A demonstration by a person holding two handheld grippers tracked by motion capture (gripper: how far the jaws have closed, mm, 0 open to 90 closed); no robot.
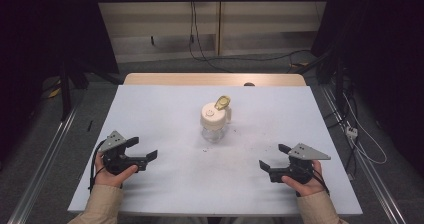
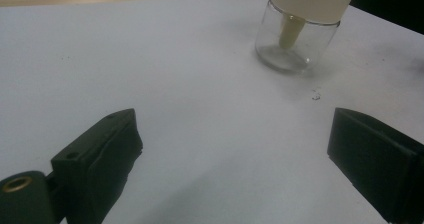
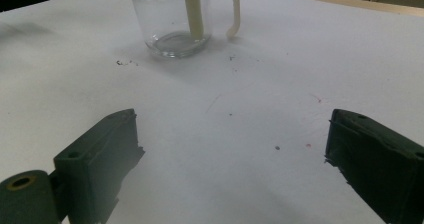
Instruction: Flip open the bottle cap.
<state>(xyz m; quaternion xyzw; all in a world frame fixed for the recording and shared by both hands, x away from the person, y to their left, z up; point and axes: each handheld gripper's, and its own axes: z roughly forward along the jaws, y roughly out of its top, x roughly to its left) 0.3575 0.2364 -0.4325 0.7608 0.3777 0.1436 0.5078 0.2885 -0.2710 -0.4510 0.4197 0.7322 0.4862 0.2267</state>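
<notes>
Upright, with its long axis vertical, a jar (image 1: 215, 124) is being seen standing near the middle of the table (image 1: 165, 109), a little toward the far edge. Its body is clear glass, and it is being capped by a cream lid (image 1: 212, 116). A yellowish flap (image 1: 222, 102) is being held raised at the far right of the lid, tilted toward the far edge. A cream handle (image 3: 235, 11) is being shown hanging down the jar's right side, its tip ending just above the surface without clearly touching it. Inside the glass, a cream tube (image 2: 290, 31) is being seen running down from the lid toward the bottom.

Near the front left corner, the left gripper (image 1: 142, 150) is being held in a hand (image 1: 112, 173), with its jaws spread wide and pointed toward the middle of the table. Nothing is being gripped or touched by it; in the left gripper view only bare surface is lying between the jaws, with the jar well beyond them.

Near the front right corner, the right gripper (image 1: 274, 156) is being held in the other hand (image 1: 305, 183), likewise wide open and empty, with its jaws aimed inward toward the jar. Small dark specks (image 3: 122, 62) are being seen on the surface just beside the jar's base.
</notes>
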